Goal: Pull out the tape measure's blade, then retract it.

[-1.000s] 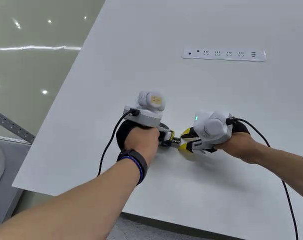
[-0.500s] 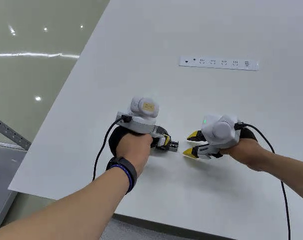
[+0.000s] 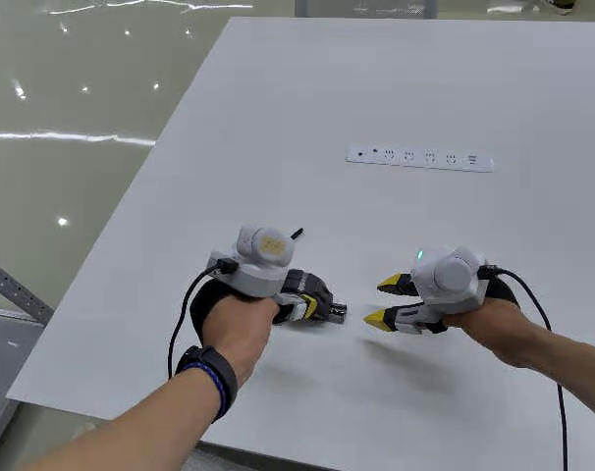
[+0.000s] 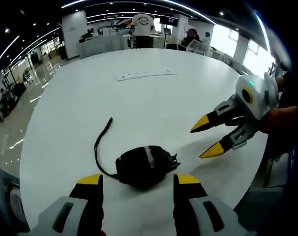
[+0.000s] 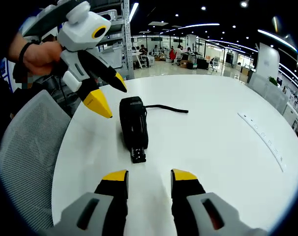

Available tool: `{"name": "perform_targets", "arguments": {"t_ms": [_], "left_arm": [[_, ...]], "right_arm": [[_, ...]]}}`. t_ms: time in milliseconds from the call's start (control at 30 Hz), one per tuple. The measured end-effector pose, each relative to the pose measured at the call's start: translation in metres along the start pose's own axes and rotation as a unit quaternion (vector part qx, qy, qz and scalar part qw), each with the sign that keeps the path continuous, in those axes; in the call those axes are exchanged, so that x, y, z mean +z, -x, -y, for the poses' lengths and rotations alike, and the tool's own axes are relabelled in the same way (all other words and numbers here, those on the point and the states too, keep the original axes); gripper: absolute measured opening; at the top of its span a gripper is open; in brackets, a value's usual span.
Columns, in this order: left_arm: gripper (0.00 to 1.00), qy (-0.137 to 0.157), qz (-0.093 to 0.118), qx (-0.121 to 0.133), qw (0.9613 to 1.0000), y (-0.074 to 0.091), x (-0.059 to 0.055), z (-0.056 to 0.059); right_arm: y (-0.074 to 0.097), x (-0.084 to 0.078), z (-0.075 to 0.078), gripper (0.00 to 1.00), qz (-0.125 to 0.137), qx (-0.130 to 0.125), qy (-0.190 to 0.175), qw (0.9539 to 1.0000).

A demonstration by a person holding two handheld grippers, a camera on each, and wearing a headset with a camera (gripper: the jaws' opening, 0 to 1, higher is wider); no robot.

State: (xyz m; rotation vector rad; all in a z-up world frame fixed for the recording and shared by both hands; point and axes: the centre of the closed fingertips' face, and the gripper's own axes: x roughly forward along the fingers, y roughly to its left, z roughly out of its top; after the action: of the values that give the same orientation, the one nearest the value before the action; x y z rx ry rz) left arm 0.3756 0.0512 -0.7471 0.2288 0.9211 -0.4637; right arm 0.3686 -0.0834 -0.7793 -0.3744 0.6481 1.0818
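A black tape measure (image 3: 315,291) lies on the white table (image 3: 278,147), its blade drawn in and the metal hook (image 5: 138,156) at its mouth. A thin black strap (image 4: 102,145) trails from it. My left gripper (image 3: 299,306) stands open right behind the case; in the left gripper view the tape measure (image 4: 144,166) lies just ahead of its fingertips (image 4: 90,180), untouched. My right gripper (image 3: 381,302) is open a short way to the right, facing the hook. The right gripper view has the tape measure (image 5: 134,123) ahead of the right gripper (image 5: 149,176), with the left gripper (image 5: 112,97) beside it.
A white power strip (image 3: 420,157) lies farther back on the table. The near table edge (image 3: 180,432) runs just under both arms. Black cables trail from both grippers. A grey mesh chair (image 5: 26,147) stands by the table, and people stand far off in the room.
The grippers met at the tape measure's hook a second ago. The right one has since drawn back to the right, and the left gripper now stands off the case.
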Motion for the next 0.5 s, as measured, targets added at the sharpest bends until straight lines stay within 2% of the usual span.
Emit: {"name": "perform_targets", "arguments": {"t_ms": [167, 267, 433, 500], "left_arm": [[0.54, -0.011, 0.013, -0.009, 0.9998, 0.007, 0.0, -0.006], [0.55, -0.008, 0.021, -0.013, 0.9997, 0.01, 0.001, -0.01], [0.55, -0.018, 0.03, -0.019, 0.9992, 0.018, 0.0, -0.015], [0.57, -0.023, 0.033, -0.036, 0.9986, 0.018, -0.001, -0.012]], "right_arm": [[0.009, 0.0, 0.0, 0.35, 0.008, -0.009, -0.02, 0.9997], [0.014, 0.0, 0.0, 0.37, 0.013, -0.015, -0.027, 0.9994], [0.024, -0.008, -0.008, 0.43, 0.012, -0.019, -0.04, 0.999], [0.029, -0.012, -0.008, 0.43, 0.014, -0.026, -0.048, 0.9984]]}}
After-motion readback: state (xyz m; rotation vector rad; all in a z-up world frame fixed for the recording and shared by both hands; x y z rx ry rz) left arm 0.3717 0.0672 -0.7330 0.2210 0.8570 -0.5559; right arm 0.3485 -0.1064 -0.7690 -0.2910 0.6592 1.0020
